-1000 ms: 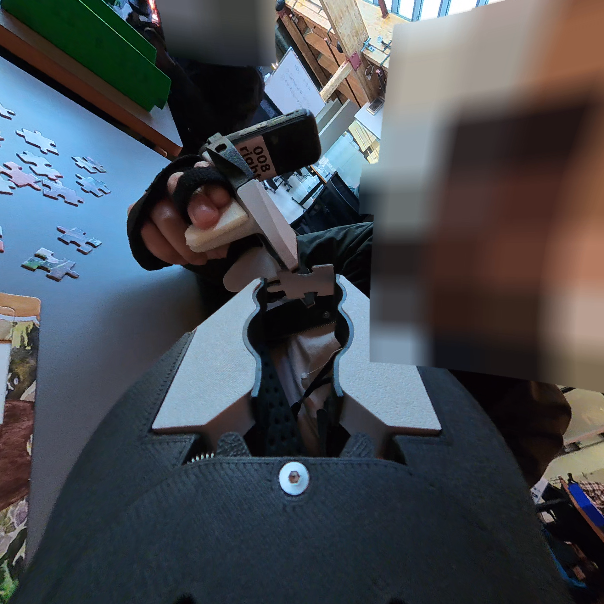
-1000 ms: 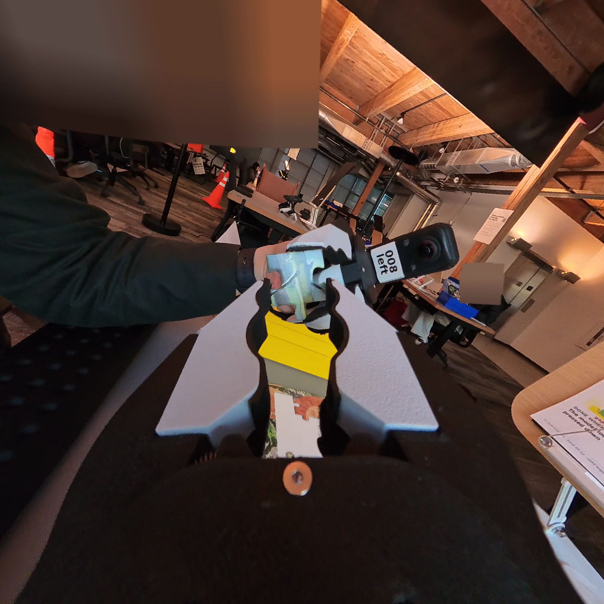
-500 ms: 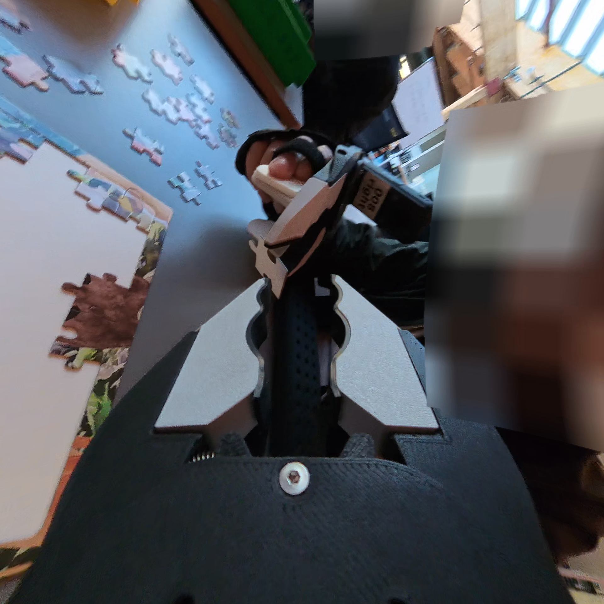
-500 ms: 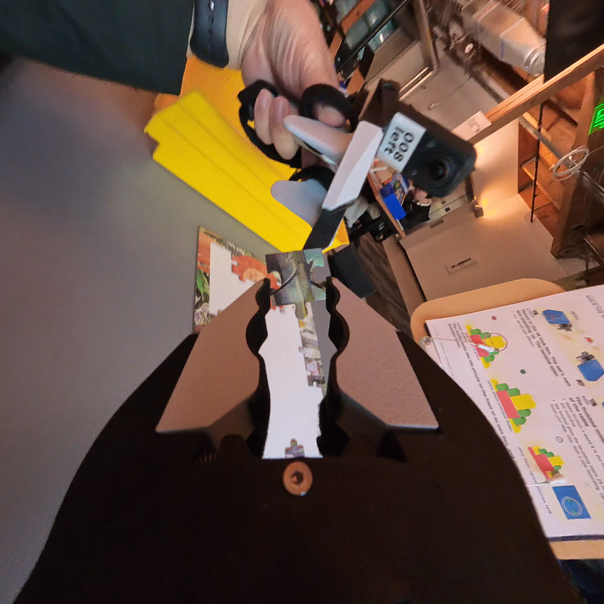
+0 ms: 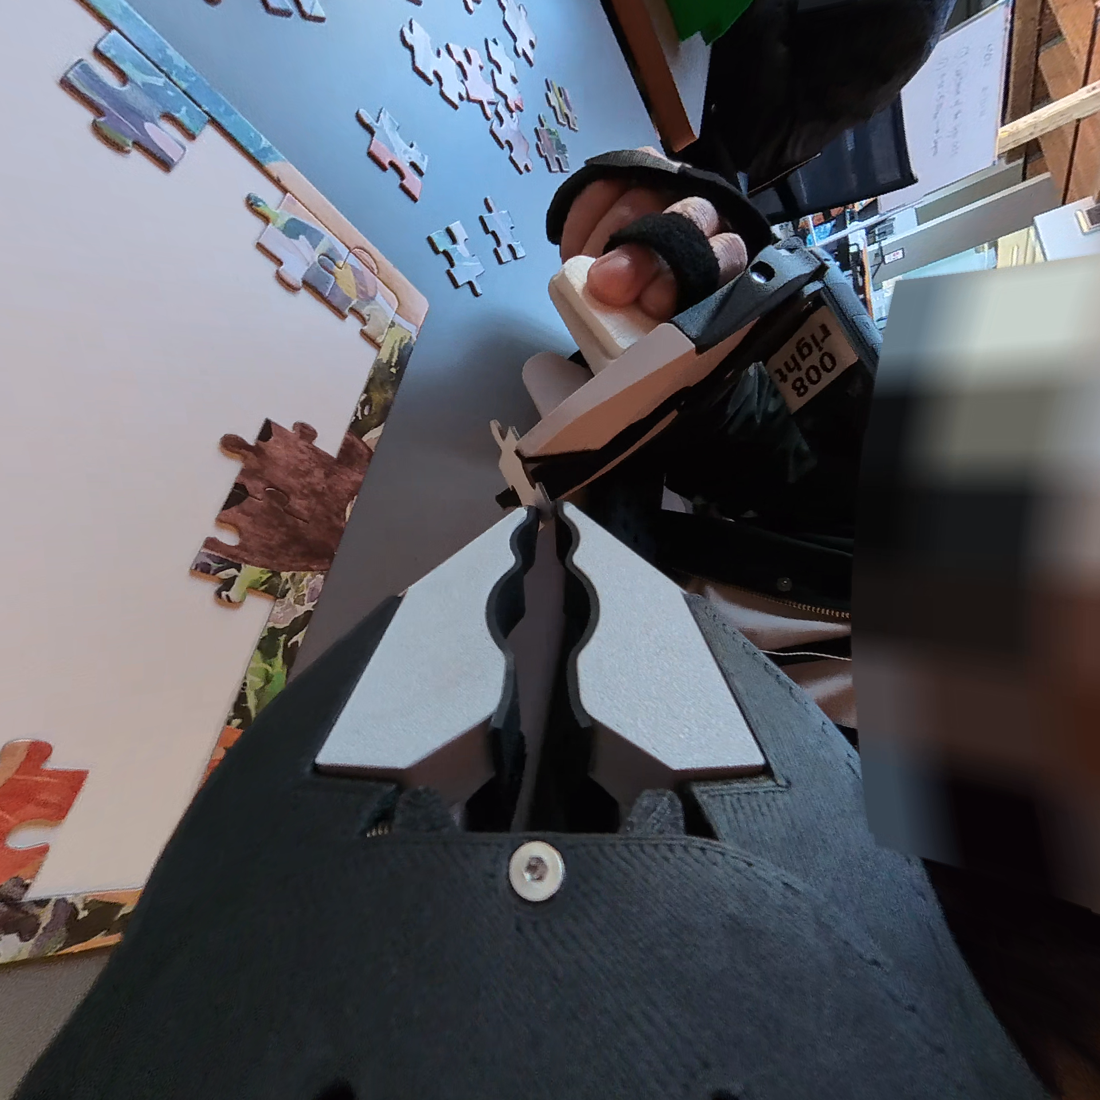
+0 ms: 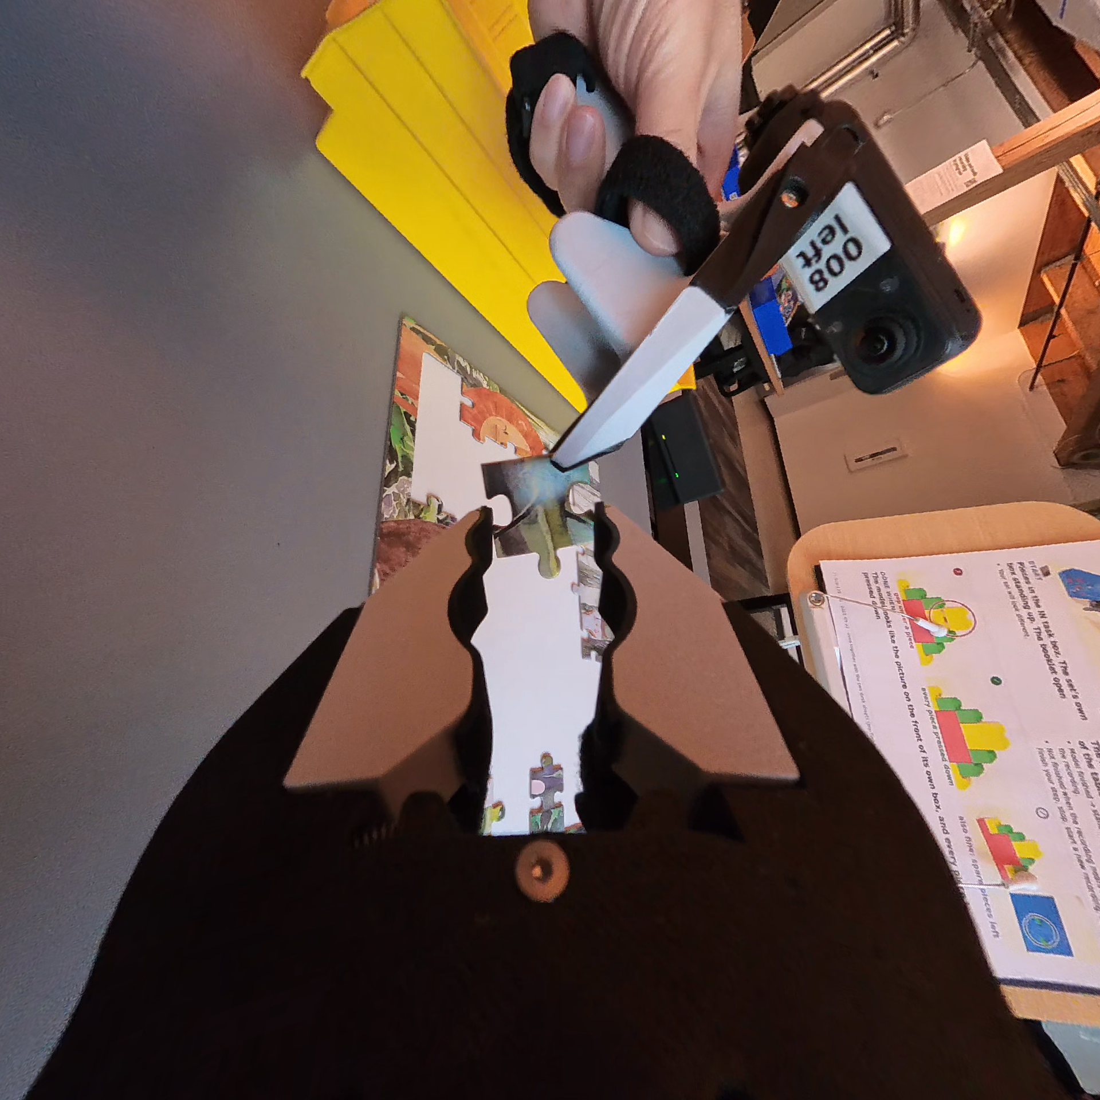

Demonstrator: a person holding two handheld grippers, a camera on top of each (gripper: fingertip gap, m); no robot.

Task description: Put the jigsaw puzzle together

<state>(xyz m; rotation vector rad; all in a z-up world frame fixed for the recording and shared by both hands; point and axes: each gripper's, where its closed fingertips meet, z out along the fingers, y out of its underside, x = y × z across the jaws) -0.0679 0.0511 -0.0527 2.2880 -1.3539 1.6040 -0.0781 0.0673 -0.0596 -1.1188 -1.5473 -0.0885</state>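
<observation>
In the left wrist view, the left gripper (image 5: 544,512) had its fingers close together, with only a thin gap at the tips. One corner of the puzzle piece (image 5: 513,458) poked into that gap. I could not tell if the tips were really squeezing it. The right gripper (image 5: 527,471) came in from the side away from the puzzle board (image 5: 149,416), with a hand (image 5: 643,256) on it. It had the same piece at its tip. The piece was up in the air, just off the edge of the board, above the grey table (image 5: 452,369). A brown patch of joined pieces (image 5: 291,500) sat on the board near that edge. Loose pieces (image 5: 393,152) lay on the table past the far side of the board.

In the right wrist view, the right gripper's fingers were a little apart, and the piece sat gripped between their tips. The piece hung over the white middle of the board. The tip of the left gripper touched the piece's top corner. A yellow box (image 6: 440,178) lay on the table past the board. A paper sheet (image 6: 982,714) with pictures lay off to the side of the board.
</observation>
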